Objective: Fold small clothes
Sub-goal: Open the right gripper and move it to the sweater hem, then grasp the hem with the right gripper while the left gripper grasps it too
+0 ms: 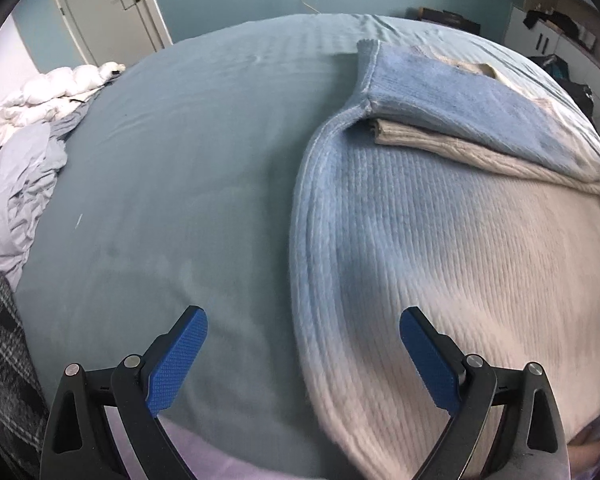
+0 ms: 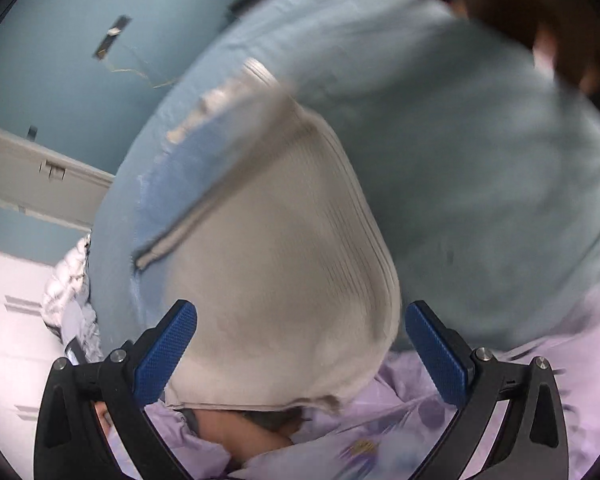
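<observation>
A knitted sweater, blue fading to cream, lies partly folded on a bed with a teal sheet. Its far part is doubled over, blue on top of cream. My left gripper hovers open over the sweater's ribbed left edge, one finger above the sheet and one above the knit. In the blurred, tilted right wrist view the same sweater shows its cream side. My right gripper is open above its near end, holding nothing.
A crumpled white duvet and pale sheets are heaped at the bed's left edge. A door and teal wall stand behind the bed. Dark clothes on white furniture are at the far right. Lilac floral fabric lies below the right gripper.
</observation>
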